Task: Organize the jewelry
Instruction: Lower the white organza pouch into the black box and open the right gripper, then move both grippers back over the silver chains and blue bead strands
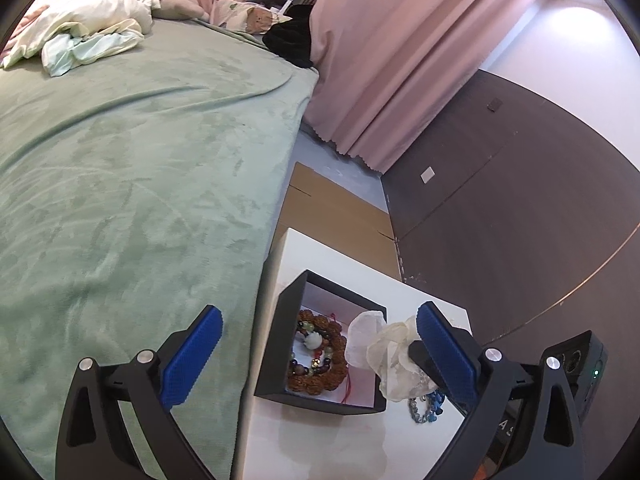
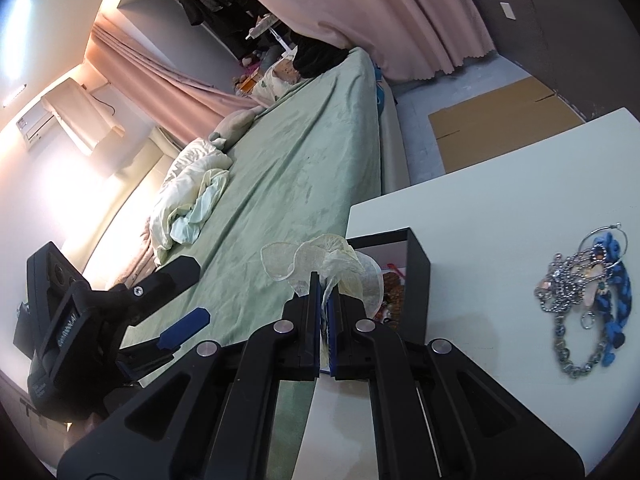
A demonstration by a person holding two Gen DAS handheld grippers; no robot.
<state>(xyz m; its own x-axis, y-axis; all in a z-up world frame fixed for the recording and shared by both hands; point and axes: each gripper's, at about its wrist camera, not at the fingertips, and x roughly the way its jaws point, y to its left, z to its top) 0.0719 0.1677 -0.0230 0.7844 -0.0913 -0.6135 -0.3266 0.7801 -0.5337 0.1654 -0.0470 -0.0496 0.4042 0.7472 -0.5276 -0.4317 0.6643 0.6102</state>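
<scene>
While the left gripper (image 1: pixel 320 356) hangs with its jaws wide apart and empty, the left wrist view shows a black box (image 1: pixel 280 312) on the white table (image 1: pixel 420 296) already containing beaded bracelets (image 1: pixel 318 350). In the right wrist view, the right gripper (image 2: pixel 326 284) has its jaws closed on a sheer hair tie (image 2: pixel 320 258) just above the box. A tangle of chains (image 2: pixel 584 300) remains on the table, so sorting appears partly done.
</scene>
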